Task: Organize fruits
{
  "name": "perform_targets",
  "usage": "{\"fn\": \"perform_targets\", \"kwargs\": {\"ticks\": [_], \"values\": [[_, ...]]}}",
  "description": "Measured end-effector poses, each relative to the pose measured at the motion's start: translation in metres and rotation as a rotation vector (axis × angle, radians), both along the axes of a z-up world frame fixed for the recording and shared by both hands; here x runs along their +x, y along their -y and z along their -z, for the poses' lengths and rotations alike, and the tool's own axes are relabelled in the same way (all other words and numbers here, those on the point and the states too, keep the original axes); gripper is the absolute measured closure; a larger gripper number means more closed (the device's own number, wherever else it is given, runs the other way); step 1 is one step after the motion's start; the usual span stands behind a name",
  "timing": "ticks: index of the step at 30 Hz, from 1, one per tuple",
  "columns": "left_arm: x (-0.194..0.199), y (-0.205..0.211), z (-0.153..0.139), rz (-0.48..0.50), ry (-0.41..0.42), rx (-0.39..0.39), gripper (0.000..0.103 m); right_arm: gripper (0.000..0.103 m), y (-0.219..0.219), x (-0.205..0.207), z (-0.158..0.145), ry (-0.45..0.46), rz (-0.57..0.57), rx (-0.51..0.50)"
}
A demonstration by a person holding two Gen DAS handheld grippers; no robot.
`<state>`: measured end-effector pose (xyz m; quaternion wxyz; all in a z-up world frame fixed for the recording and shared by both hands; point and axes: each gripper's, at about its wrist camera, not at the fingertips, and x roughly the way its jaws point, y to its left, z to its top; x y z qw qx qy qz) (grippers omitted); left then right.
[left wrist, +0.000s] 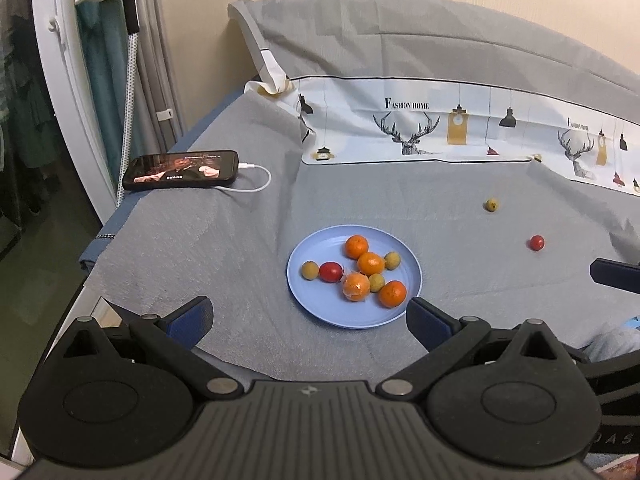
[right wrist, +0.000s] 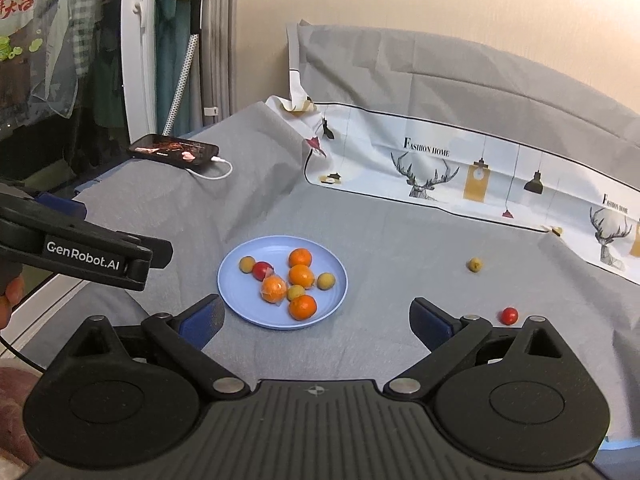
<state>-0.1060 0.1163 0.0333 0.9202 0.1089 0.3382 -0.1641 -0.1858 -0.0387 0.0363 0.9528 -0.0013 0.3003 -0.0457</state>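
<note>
Grey cloth (left wrist: 224,240) fills most of both views, w/ a deer-print strip (left wrist: 412,128) across the upper right. My left gripper (left wrist: 308,316) sits at bottom centre of its view, fingers spread wide, nothing between them; my right gripper (right wrist: 316,320) looks the same in its own cam, released, empty. The left tool's arm also shows at mid left of the right view. Blue plate (left wrist: 312,300) is centre frame, just past the left fingertips, holding four oranges, one (left wrist: 355,286) in clear wrap, plus a red fruit (left wrist: 331,271) and three small yellow-green ones. Phone (left wrist: 180,170) upper left, screen lit, white cable plugged in. Off the plate, right side: a yellow-green fruit (left wrist: 492,205) and a small red fruit (left wrist: 536,242), well apart, both on the cloth.
</note>
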Motion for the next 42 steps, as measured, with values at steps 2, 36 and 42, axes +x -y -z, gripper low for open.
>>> {"fn": "perform_targets", "kwargs": {"ticks": [2, 36, 42], "values": [[-0.002, 0.001, 0.000, 0.002, 0.001, 0.000, 0.000, 0.004, -0.001, -0.002, 0.000, 0.001, -0.004, -0.004], [0.017, 0.019, 0.020, 0.044, -0.062, 0.118, 0.000, 0.001, 0.011, 0.010, 0.015, -0.049, 0.050, 0.056], [0.023, 0.028, 0.022, 0.056, -0.072, 0.130, 0.000, 0.001, 0.015, 0.013, 0.021, -0.068, 0.056, 0.069]]}}
